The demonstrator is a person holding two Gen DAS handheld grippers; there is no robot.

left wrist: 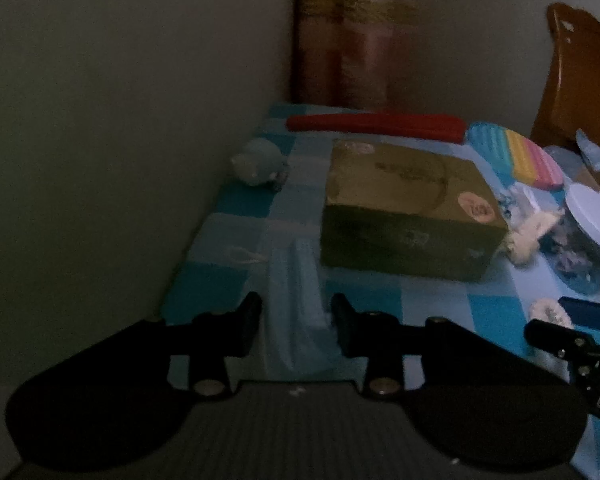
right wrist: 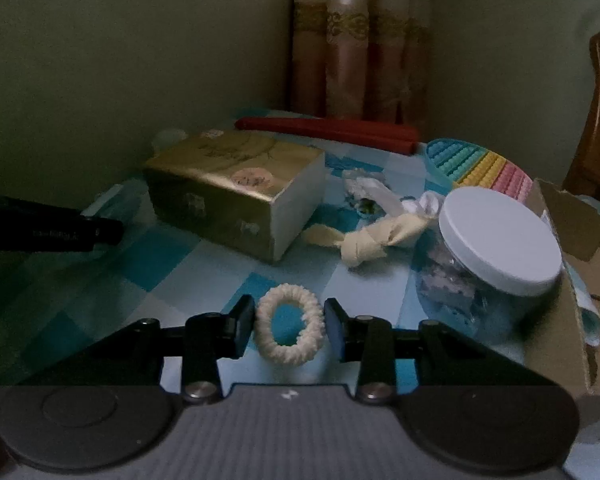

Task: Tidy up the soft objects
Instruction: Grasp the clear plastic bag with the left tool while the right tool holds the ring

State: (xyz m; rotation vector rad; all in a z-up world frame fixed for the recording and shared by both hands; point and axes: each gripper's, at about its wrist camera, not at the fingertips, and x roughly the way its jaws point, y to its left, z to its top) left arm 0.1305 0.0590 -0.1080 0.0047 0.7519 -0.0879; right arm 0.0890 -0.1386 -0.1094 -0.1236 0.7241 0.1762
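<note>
Scrunchie [right wrist: 290, 322], cream and ribbed, sits between the pads of the right gripper [right wrist: 290, 328], which pinches its ring from both sides near the front edge of the blue checked tablecloth [right wrist: 172, 264]; the ring looks slightly squeezed into an oval. In the left wrist view, the left gripper [left wrist: 296, 322] is closed on a pale blue face mask [left wrist: 296, 300], whose limp fabric rises in a fold between the fingers, close to the left edge of the cloth by the wall. Both things should handle as very light and soft: the scrunchie is springy and will give under pressure, so a pinch across the ring's outer sides seems sound, though it could pop free if squeezed off-centre. The mask is floppy and will drape and swing; holding it mid-fold looks reasonable. Behind stand a gold box [right wrist: 236, 184] mid-cloth, a clear jar [right wrist: 488, 264] with a white lid toward the right edge, and a knotted cream fabric strip [right wrist: 364, 240] between them. A cardboard box [right wrist: 580, 240] at the right edge may be the destination.
</note>
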